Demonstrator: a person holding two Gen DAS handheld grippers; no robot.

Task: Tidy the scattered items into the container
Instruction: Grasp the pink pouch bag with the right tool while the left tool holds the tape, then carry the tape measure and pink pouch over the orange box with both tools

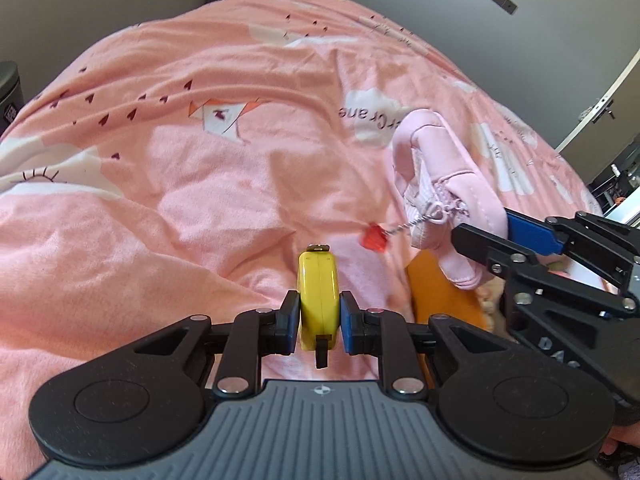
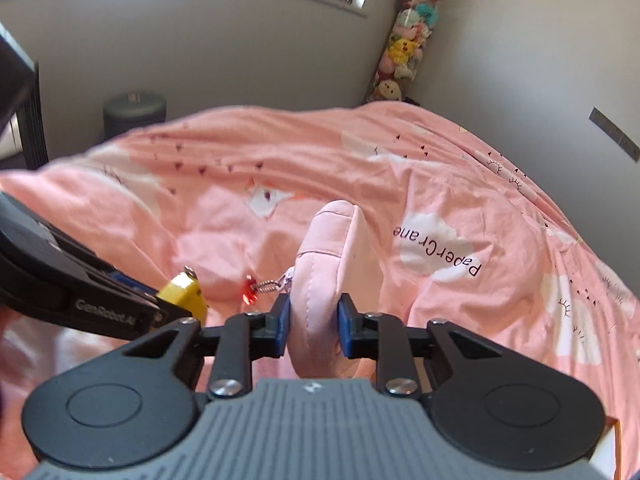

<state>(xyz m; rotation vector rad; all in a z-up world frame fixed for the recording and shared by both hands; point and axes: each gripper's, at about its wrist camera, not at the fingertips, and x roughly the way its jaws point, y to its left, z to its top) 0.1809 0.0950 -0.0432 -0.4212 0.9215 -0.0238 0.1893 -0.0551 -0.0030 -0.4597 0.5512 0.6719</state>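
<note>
**Pink pouch & yellow tape measure both clamped, held over the bed**

Yellow plastic tape measure [image 1: 318,300] sits edge-on btwn the pads of the left gripper [image 1: 319,322]; both pads press its flat sides, so that claw is closed on it. Metal hook tip shows at the far end; a short black tab hangs from the near end. In the right wrist view only 1 yellow corner of it [image 2: 184,290] shows, rest hidden behind the left gripper's black linkage [image 2: 100,304].

Right gripper [image 2: 312,326] is clamped on a soft pink pouch [image 2: 320,280], blue pads squeezing it from both sides. Pouch's lower end drops behind the gripper body, so can't see it there. From the left wrist view the same pouch [image 1: 436,172] hangs out past the right gripper [image 1: 492,240], folded/curved, w/ a zip along 1 edge. A small red charm [image 1: 374,238] dangles off the zip pull on a thin coiled wire; it's blurred, shape unclear.

Below both: a pink bedspread [image 1: 200,184], creased, printed w/ white clouds, small dark hearts & the words "PaperCrane". Both items are up off it, not touching.

An orange thing [image 1: 436,292] sits under the pouch near the right gripper in the left wrist view; only a wedge shows, mostly covered, so can't tell if it's the container. Something pale and fluffy beside it is also cut off.

Far end: grey wall, a hanging column of plush toys [image 2: 408,48] in the corner, a dark round bin [image 2: 134,110] at left.
</note>
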